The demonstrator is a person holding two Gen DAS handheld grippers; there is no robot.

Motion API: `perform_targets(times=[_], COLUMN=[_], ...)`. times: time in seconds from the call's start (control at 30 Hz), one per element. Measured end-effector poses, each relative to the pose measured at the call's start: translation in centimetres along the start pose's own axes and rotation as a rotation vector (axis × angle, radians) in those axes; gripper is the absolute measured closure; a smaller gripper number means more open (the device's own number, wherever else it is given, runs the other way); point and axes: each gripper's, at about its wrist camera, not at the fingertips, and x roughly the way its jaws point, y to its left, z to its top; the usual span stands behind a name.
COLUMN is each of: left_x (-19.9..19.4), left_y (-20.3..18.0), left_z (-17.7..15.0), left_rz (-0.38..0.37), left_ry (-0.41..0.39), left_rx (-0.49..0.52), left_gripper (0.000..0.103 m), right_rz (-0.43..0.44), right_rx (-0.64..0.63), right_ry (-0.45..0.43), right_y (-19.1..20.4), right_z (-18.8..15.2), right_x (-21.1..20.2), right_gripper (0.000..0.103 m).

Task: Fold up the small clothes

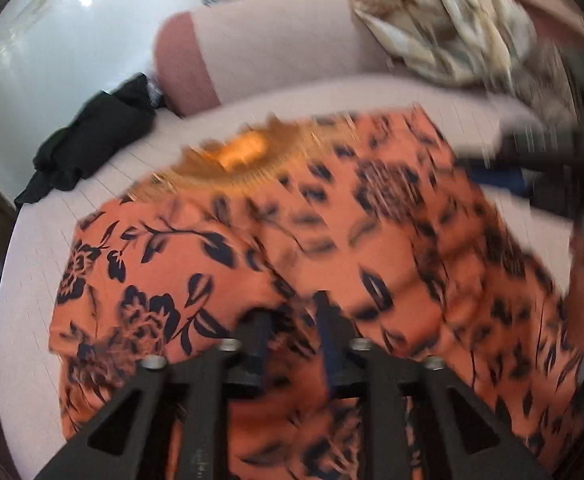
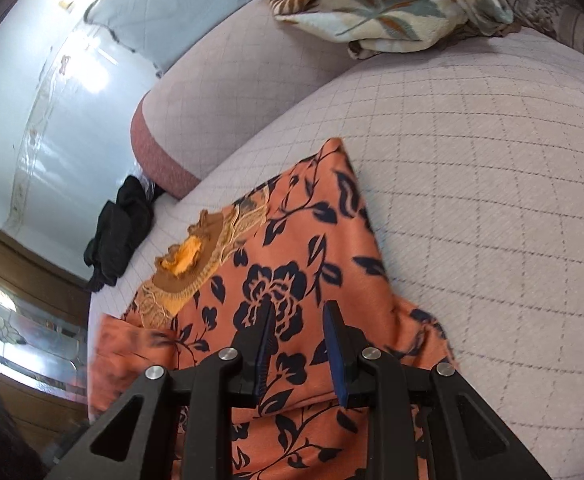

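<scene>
An orange garment with dark blue flower print (image 1: 332, 240) lies spread on the pale quilted sofa seat (image 1: 32, 280); its brown embroidered neckline (image 1: 244, 156) faces the backrest. It also shows in the right wrist view (image 2: 300, 264), with the neckline (image 2: 196, 264) at the left. My left gripper (image 1: 292, 308) is open just above the cloth, jaws apart, holding nothing. My right gripper (image 2: 298, 320) is open over the garment's right part, empty; it shows blurred at the right of the left wrist view (image 1: 552, 152).
A black bundle of cloth (image 1: 88, 140) lies at the seat's left end by the armrest (image 1: 184, 68); it also shows in the right wrist view (image 2: 120, 232). A cream leaf-print blanket (image 2: 392, 4) is heaped on the backrest. Bare quilted seat (image 2: 492, 200) lies right of the garment.
</scene>
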Motion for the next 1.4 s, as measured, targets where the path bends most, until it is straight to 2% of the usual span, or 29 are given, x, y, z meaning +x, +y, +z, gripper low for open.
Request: perform_targets(times=[0.03, 0.07, 0.1, 0.17, 0.2, 0.23, 0.27, 0.37, 0.4, 0.47, 0.5, 0.53, 0.6, 0.63, 0.7, 0.77, 0.87, 0.97, 1.07, 1.2, 1.27, 1.3, 1.33, 1.4], left_x=[-0.6, -1.3, -2.2, -4.0, -5.4, -6.0, -6.8, -8.1, -8.0, -6.4, -4.9, -3.4, -1.4, -0.7, -0.1, 1.1, 1.6, 2.6, 3.1, 2.8, 3.0, 3.0, 3.1, 3.1], left_y=[0.1, 0.4, 1.1, 3.5, 5.1, 6.4, 7.9, 12.9, 15.1, 18.1, 19.6, 21.0, 23.1, 23.6, 24.0, 23.9, 24.2, 24.4, 24.6, 25.2, 25.3, 25.3, 25.4, 25.5], left_z=[-0.7, -1.2, -1.8, -2.4, -2.9, -3.0, -3.3, -4.0, -4.5, -5.4, -5.7, -6.3, -7.2, -7.3, -7.3, -7.0, -7.1, -7.3, -7.7, -8.4, -8.4, -8.4, -8.3, -8.3], left_rz=[0.02, 0.034, 0.036, 0.032, 0.047, 0.065, 0.083, 0.121, 0.141, 0.182, 0.199, 0.193, 0.173, 0.183, 0.211, 0.233, 0.199, 0.214, 0.204, 0.196, 0.192, 0.184, 0.179, 0.17], left_ry=[-0.006, -0.024, -0.044, -0.098, -0.14, -0.173, -0.205, -0.278, -0.291, -0.26, -0.21, -0.154, -0.089, -0.061, -0.032, -0.012, 0.016, 0.048, 0.071, 0.086, 0.088, 0.089, 0.091, 0.096], left_rx=[0.009, 0.005, -0.007, -0.059, -0.097, -0.128, -0.159, -0.276, -0.348, -0.476, -0.545, -0.611, -0.708, -0.728, -0.725, -0.727, -0.755, -0.748, -0.763, -0.777, -0.777, -0.777, -0.776, -0.774], left_gripper=[0.057, 0.055, 0.052, 0.041, 0.029, 0.023, 0.023, 0.023, 0.022, 0.022, 0.023, 0.023, 0.023, 0.023, 0.023, 0.023, 0.023, 0.023, 0.023, 0.023, 0.023, 0.023, 0.023, 0.023], right_rz=[0.01, 0.022, 0.036, 0.057, 0.068, 0.082, 0.097, 0.107, 0.106, 0.137, 0.163, 0.177, 0.198, 0.204, 0.192, 0.11, 0.006, -0.069, -0.086, -0.112, -0.12, -0.117, -0.117, -0.078], right_rx=[0.011, 0.02, 0.024, 0.021, 0.014, 0.001, -0.015, -0.138, -0.2, -0.292, -0.347, -0.395, -0.532, -0.584, -0.737, -0.894, -1.076, -1.237, -1.357, -1.463, -1.505, -1.515, -1.51, -1.452], right_ry=[0.0, 0.001, 0.003, 0.003, 0.001, 0.002, -0.003, -0.017, -0.02, -0.02, -0.02, -0.022, -0.023, -0.023, -0.046, -0.08, -0.085, -0.136, -0.173, -0.175, -0.145, -0.1, -0.065, 0.034], right_y=[-0.3, -0.5, -0.6, -0.5, -0.2, 0.1, 0.6, 3.1, 4.2, 6.2, 7.5, 8.5, 11.2, 12.2, 14.5, 16.3, 17.5, 18.6, 20.0, 21.8, 22.7, 23.0, 23.0, 23.1], right_z=[0.3, 0.5, 0.7, 1.0, 0.9, 0.9, 0.7, -0.5, -1.1, -2.2, -3.0, -3.8, -5.9, -6.9, -9.6, -12.0, -14.8, -17.1, -19.1, -21.3, -21.8, -21.9, -21.8, -20.8], right_x=[-0.1, -0.2, -0.3, -0.3, -0.3, -0.3, -0.4, -0.6, -0.6, -0.7, -0.9, -1.0, -1.4, -1.5, -1.8, -1.4, 0.0, 0.6, 1.1, 2.9, 4.3, 5.2, 5.9, 7.1], right_gripper=[0.075, 0.075, 0.073, 0.069, 0.059, 0.05, 0.038, 0.038, 0.038, 0.038, 0.038, 0.038, 0.038, 0.038, 0.038, 0.038, 0.038, 0.038, 0.038, 0.039, 0.04, 0.041, 0.043, 0.078])
